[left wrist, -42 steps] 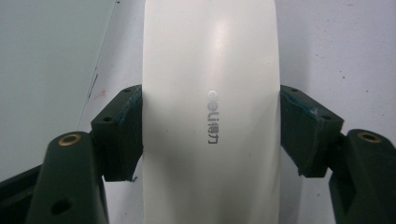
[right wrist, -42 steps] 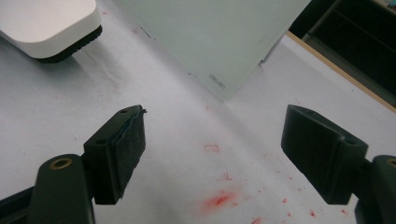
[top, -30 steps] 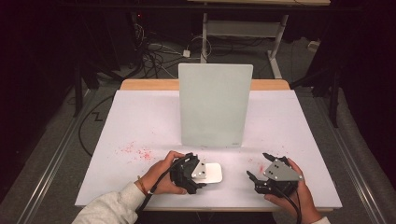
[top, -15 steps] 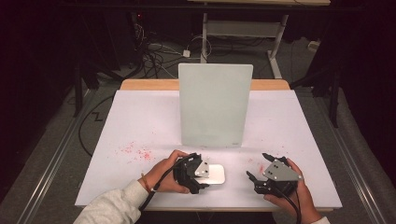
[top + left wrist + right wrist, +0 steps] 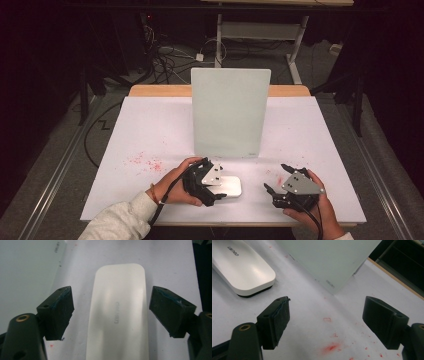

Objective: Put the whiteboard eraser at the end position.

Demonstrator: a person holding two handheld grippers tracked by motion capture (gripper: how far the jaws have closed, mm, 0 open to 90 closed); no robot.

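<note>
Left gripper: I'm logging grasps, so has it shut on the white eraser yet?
Open. The left gripper straddles the white eraser, with table showing between each pad and its sides.

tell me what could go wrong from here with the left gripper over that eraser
The left gripper is open, its jaws either side of the white eraser without touching; closing off-centre could let the smooth casing slip or twist out. The upright whiteboard stands just behind, so a push forward might knock it over. Red marker smudges on the table cover could smear onto the jaws.
</note>
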